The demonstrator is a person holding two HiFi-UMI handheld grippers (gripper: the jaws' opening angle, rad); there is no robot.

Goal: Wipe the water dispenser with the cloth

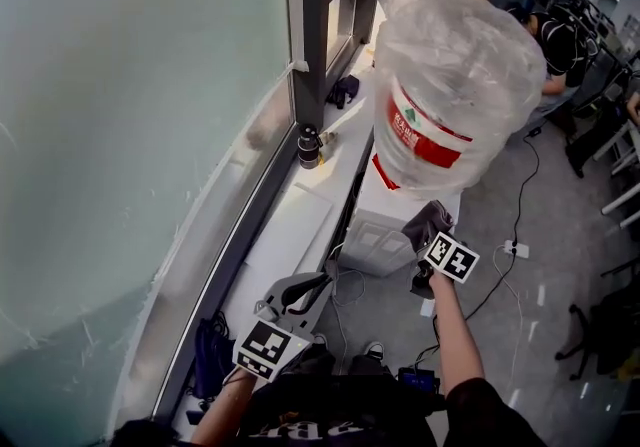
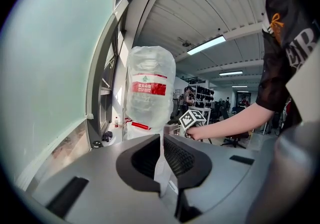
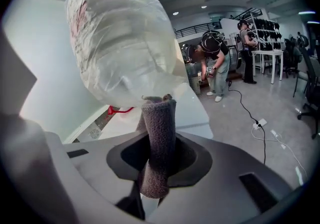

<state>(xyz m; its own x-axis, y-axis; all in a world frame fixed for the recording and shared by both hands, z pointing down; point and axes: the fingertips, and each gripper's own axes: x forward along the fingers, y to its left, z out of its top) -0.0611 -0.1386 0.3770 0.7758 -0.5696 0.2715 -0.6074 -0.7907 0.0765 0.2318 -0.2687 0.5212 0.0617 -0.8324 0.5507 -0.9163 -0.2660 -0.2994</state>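
Note:
The white water dispenser [image 1: 385, 225] stands by the window sill, carrying a big upturned bottle [image 1: 455, 85] wrapped in clear plastic with a red-and-white label. My right gripper [image 1: 424, 231] is shut on a grey cloth [image 1: 430, 216] at the dispenser's top right edge, just under the bottle. In the right gripper view the cloth [image 3: 159, 133] stands rolled between the jaws of my right gripper [image 3: 159, 140], close to the bottle [image 3: 120, 42] and the dispenser top [image 3: 192, 110]. My left gripper [image 1: 300, 290] hangs lower left, shut and empty, aimed at the bottle [image 2: 150, 87].
A large frosted window pane fills the left, with a white sill [image 1: 285, 235] along it. A small dark jar [image 1: 309, 147] and a dark object [image 1: 343, 90] sit on the sill. Cables and a power strip [image 1: 517, 249] lie on the floor. People and chairs are at the far right.

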